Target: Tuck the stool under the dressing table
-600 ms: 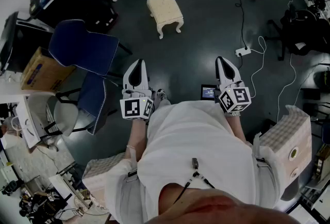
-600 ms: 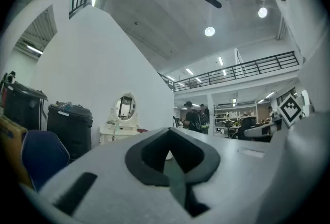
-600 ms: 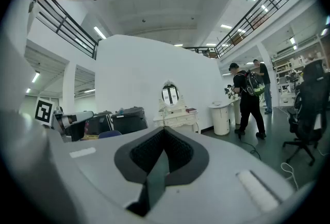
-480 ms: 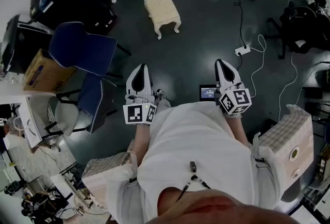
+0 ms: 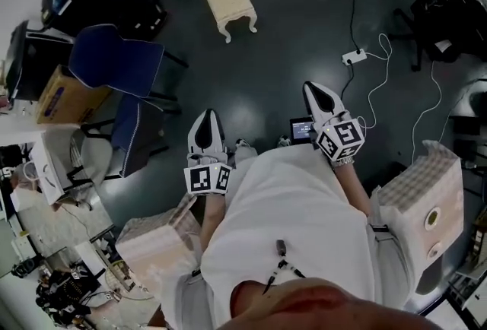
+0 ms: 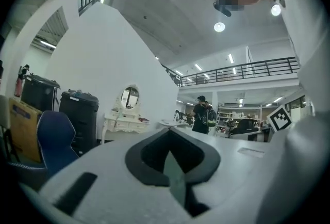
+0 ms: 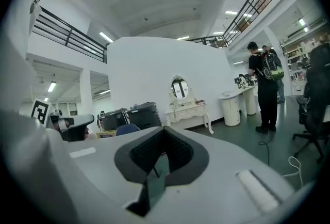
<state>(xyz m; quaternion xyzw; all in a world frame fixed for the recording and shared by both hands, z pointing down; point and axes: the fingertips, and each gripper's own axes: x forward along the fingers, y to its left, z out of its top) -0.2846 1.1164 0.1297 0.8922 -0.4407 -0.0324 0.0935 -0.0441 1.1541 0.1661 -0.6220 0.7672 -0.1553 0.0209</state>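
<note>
- While the left hand-held gripper and the right hand-held gripper are held out ahead of the person, both have their jaws fully together, with nothing between them.
- Stool: upright on the dark floor, in the open, well apart from both grippers.
- Dressing table: against the white wall, near the stool. The stool is not under it.
</note>
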